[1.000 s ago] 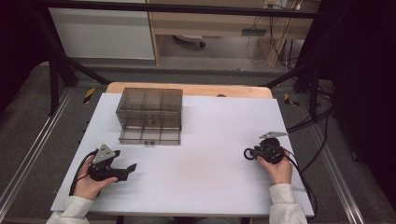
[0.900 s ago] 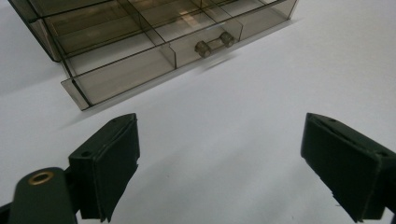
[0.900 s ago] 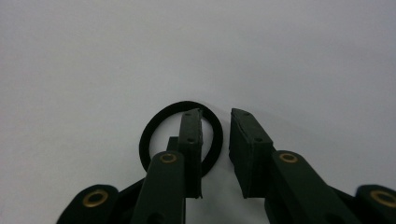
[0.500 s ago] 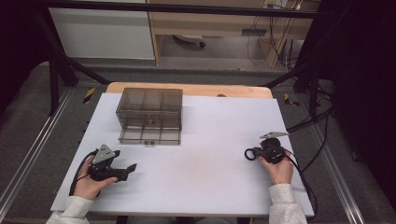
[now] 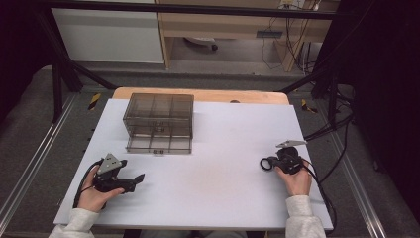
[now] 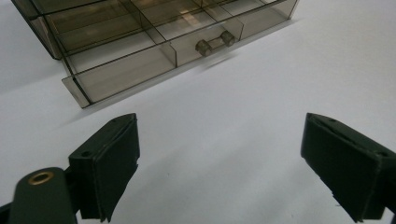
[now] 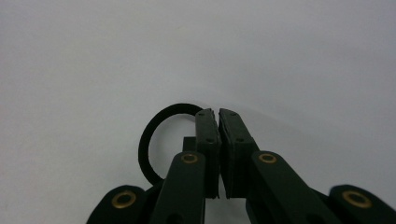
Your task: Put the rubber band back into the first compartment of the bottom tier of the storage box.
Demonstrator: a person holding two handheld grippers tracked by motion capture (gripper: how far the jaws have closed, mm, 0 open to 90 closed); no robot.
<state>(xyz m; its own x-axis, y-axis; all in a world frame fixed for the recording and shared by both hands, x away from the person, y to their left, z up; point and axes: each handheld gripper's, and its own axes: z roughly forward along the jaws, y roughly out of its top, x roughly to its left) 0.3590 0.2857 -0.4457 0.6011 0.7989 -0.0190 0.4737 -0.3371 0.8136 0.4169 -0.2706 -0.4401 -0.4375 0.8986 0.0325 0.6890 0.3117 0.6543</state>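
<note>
Sitting just ahead of the wide-open left gripper [image 5: 140, 178], the smoky drawer box [image 5: 158, 123] has its drawer handle [image 6: 215, 42] facing it, while the right gripper [image 7: 218, 113] rests closed, far off.

drawer box [image 5: 158, 122] far-left on table [image 5: 223, 188] | ring [image 5: 267, 163] right

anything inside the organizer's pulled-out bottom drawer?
The drawer of the smoky clear organizer box shows bare divided compartments where it sticks out. Its back part, under the upper tier, is too dim to tell.
</note>
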